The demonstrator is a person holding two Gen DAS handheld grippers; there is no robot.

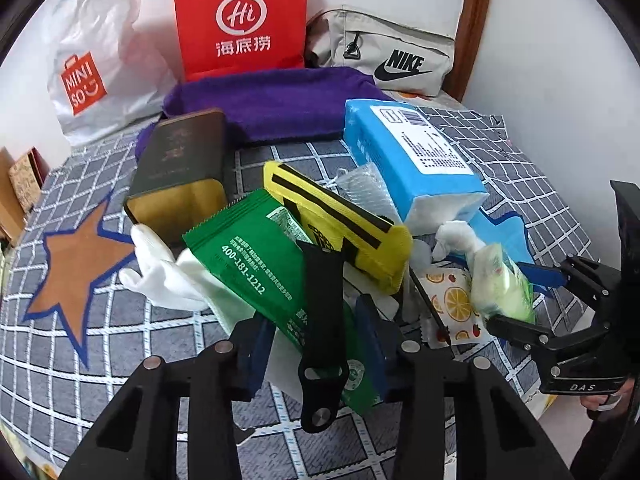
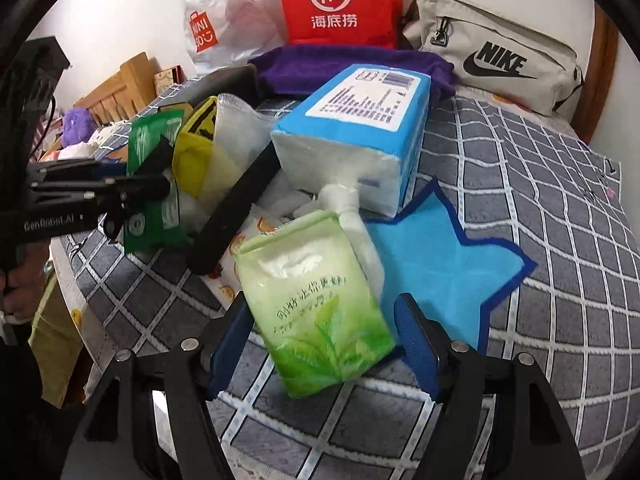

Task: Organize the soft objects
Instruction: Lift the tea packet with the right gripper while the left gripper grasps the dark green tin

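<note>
Green tissue pack point(image 2: 316, 304), pale, leaf print with Chinese writing, lies tilted on the checked bed cover point(image 2: 540, 208), its near end between the right gripper's point(image 2: 320, 348) blue pads. Jaws stand wider than the pack; a gap shows at the right pad, contact at the left cannot be told.

Left gripper point(image 1: 316, 356) is partly closed around a dark green sachet point(image 1: 256, 272) printed "400-181-1212", with a black strap point(image 1: 322, 320) lying over it between the fingers. Pads look close to the sachet's edges; whether they press cannot be told.

Behind, in the heap: yellow pouch point(image 1: 340, 224) with black stripes, white glove point(image 1: 156, 276), blue tissue brick point(image 1: 408, 152) with a barcode label, fruit-print packet point(image 1: 452, 304), dark tin point(image 1: 180, 172).

Further back: purple towel point(image 1: 272, 108); red bag point(image 1: 240, 16) marked "Hi 海底捞"; white "MINISO" bag point(image 1: 92, 68); grey "NIKE" pouch point(image 1: 392, 52). All three lean at the wall.

Left gripper's side reads "GenRobot.AI"; the right's reads "DAS".
</note>
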